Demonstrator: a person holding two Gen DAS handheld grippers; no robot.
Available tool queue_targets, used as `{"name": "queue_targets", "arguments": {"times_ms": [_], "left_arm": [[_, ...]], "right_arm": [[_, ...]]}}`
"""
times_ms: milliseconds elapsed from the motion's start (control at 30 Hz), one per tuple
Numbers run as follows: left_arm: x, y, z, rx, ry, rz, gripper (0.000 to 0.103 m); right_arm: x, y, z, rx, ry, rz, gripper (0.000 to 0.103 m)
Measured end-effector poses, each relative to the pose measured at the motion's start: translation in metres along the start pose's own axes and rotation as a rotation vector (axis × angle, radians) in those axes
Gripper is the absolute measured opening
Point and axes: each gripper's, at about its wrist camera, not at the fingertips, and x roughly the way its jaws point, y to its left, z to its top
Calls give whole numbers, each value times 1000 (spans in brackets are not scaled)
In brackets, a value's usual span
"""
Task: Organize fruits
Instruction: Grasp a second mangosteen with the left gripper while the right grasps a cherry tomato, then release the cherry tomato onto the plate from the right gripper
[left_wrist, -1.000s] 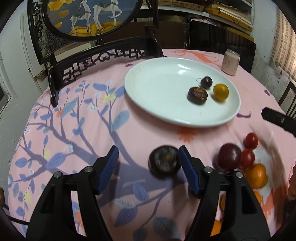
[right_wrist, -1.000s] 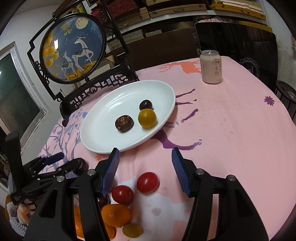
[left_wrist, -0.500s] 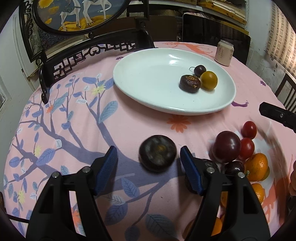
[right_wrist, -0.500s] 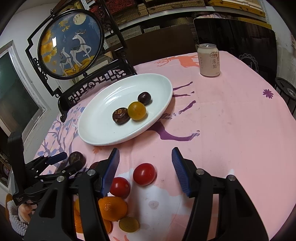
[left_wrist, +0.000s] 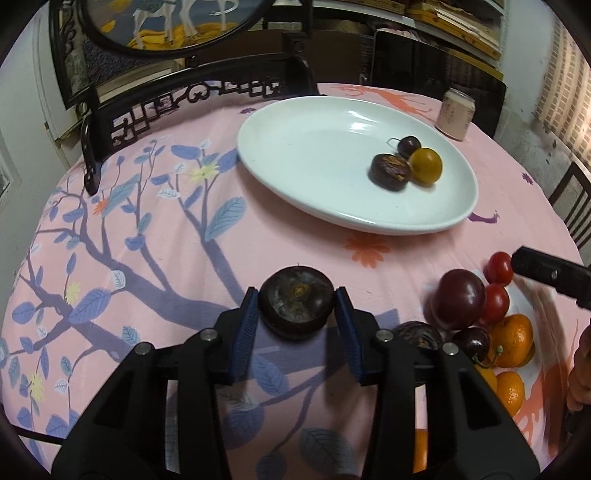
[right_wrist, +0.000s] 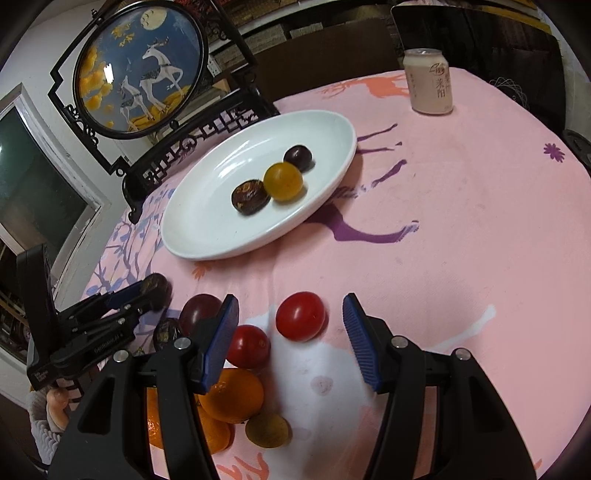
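Clamping now on the dark round fruit (left_wrist: 296, 302), left gripper (left_wrist: 296, 314) fingers have closed; right gripper (right_wrist: 290, 341) stays spread.

Left side: I see bare cloth (left_wrist: 155, 236) from my left gripper (left_wrist: 297, 317) up to the plate (left_wrist: 295, 147).
Plate, near half: bare; three fruits (left_wrist: 406, 168) sit bunched at its far right.
Back edge: the carved stand (left_wrist: 192, 96) walls off the far left, just behind the plate.
Right of left gripper: the fruit pile (left_wrist: 480, 317) crowds in, one dark fruit (left_wrist: 419, 334) against my right finger.
Right gripper: jaws wide around a tomato (right_wrist: 301, 315); another tomato (right_wrist: 247, 347) and an orange (right_wrist: 232, 395) press at the left finger.
Right side: I have broad bare cloth there; only the can (right_wrist: 428, 81) stands far back.
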Motion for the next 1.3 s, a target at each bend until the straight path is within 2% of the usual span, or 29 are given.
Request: {"name": "queue_targets", "arguments": {"times_ms": [33, 100, 333, 400, 467, 600, 800, 1000, 1267, 1300], "left_arm": [[0, 1, 0, -4, 1, -3, 43], [0, 1, 0, -1, 0, 2, 43], [0, -2, -1, 14, -3, 17, 43], [1, -3, -1, 18, -4, 21, 43], [1, -3, -1, 22, -7, 26, 43], [-1, -2, -1, 15, -18, 23, 42], [-15, 0, 3, 2, -59, 27, 42], [-33, -4, 28, -9, -112, 8, 42], [-4, -27, 74, -6, -94, -3, 43], [1, -28, 75, -10, -87, -6, 43]], "right_arm": [[0, 0, 0, 2, 2, 1, 58], [3, 0, -1, 4, 11, 3, 49], [14, -3, -3, 12, 33, -17, 44], [16, -3, -4, 8, 30, -27, 35], [15, -2, -5, 1, 25, -25, 32], [13, 0, -4, -11, 15, -30, 31], [-6, -3, 3, 8, -45, -19, 31], [-26, 7, 21, 4, -127, 16, 32], [22, 38, 61, -40, -64, 54, 32], [28, 38, 63, -32, -63, 51, 39]]}}
